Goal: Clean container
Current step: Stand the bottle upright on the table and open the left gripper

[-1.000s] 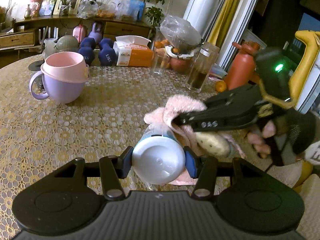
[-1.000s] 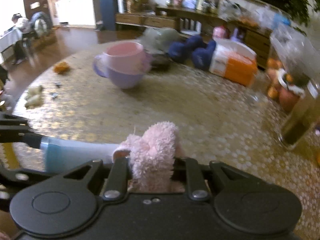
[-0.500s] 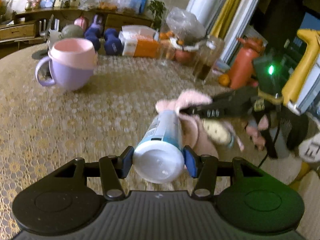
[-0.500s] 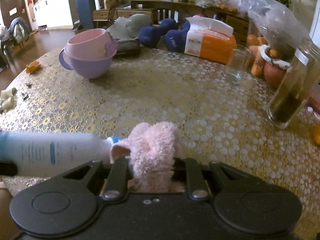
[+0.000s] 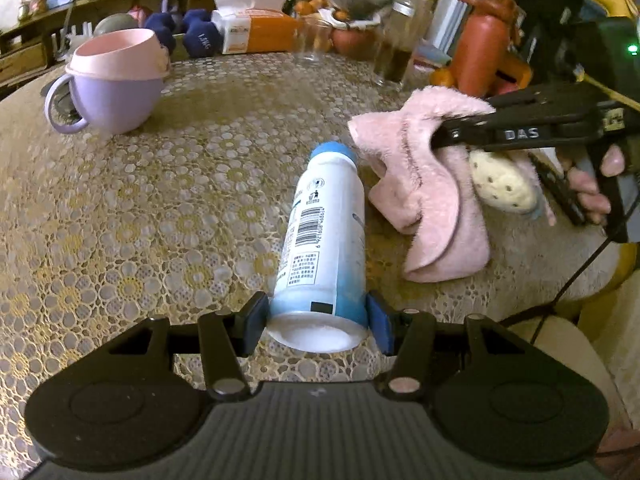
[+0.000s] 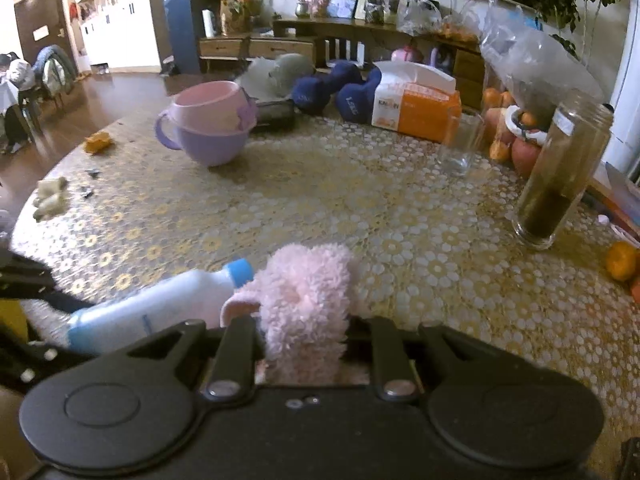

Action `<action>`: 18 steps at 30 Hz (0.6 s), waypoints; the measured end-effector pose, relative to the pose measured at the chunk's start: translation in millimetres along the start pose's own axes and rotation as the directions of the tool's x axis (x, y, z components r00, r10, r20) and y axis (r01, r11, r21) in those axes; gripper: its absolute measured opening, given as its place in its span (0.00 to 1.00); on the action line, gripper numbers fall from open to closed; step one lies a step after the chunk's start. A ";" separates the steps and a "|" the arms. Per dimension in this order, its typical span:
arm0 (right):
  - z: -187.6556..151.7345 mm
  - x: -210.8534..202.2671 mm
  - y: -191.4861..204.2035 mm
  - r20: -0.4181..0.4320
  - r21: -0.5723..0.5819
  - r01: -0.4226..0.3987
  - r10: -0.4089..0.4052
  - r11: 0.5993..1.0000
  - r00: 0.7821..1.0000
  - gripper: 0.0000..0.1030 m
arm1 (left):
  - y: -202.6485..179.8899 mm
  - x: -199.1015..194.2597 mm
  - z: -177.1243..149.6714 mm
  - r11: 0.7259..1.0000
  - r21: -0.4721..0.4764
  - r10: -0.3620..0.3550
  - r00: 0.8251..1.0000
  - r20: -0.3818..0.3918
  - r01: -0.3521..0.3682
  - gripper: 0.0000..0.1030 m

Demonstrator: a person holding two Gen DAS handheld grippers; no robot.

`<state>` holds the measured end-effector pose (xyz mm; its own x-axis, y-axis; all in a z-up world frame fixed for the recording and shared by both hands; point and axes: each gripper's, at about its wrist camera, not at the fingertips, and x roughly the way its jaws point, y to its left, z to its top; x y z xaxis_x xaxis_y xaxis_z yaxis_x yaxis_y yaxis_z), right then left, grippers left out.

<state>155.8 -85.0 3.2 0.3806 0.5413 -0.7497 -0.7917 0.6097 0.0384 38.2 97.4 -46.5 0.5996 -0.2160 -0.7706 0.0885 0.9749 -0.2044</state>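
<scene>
white with a blue cap, the bottle (image 5: 326,236) lies clamped at its base in the left gripper (image 5: 318,320); right of the bottle, the pink cloth (image 5: 424,196), pinched tight by the right gripper (image 5: 444,136), has pulled off it, so a wiping pass seems over. only the left view shows the barcode.

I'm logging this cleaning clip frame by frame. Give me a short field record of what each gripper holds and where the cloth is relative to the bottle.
left gripper: shut on the bottle's base end
bottle: white with blue cap, tilted, cap end pointing away toward the table
right gripper: shut on the pink cloth
pink cloth: hangs beside the bottle near its cap; contact unclear
table: patterned lace-like cover
nearby: purple cup, glass jar
</scene>
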 end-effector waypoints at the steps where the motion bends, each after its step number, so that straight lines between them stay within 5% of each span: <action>1: -2.9 -3.2 -0.1 0.004 0.001 -0.004 0.004 1.000 1.000 0.17 | -3.2 -0.6 0.2 1.000 0.022 0.003 1.000 -0.007 -0.003 0.51; 9: -29.0 -13.9 -6.0 0.004 0.033 -0.035 0.035 0.999 0.999 0.17 | -21.9 -5.7 8.1 0.993 0.104 0.060 0.996 -0.064 -0.053 0.65; 18: -38.0 -13.9 -12.0 0.014 0.052 -0.061 0.060 0.997 0.998 0.17 | -43.4 13.9 59.9 0.965 0.258 0.085 0.988 -0.129 -0.049 0.77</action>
<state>141.8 -121.8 -11.9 0.3388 0.5853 -0.7366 -0.7875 0.6048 0.1184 90.3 55.4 -12.1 0.4974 -0.1380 -0.8565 0.2616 0.9652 -0.0035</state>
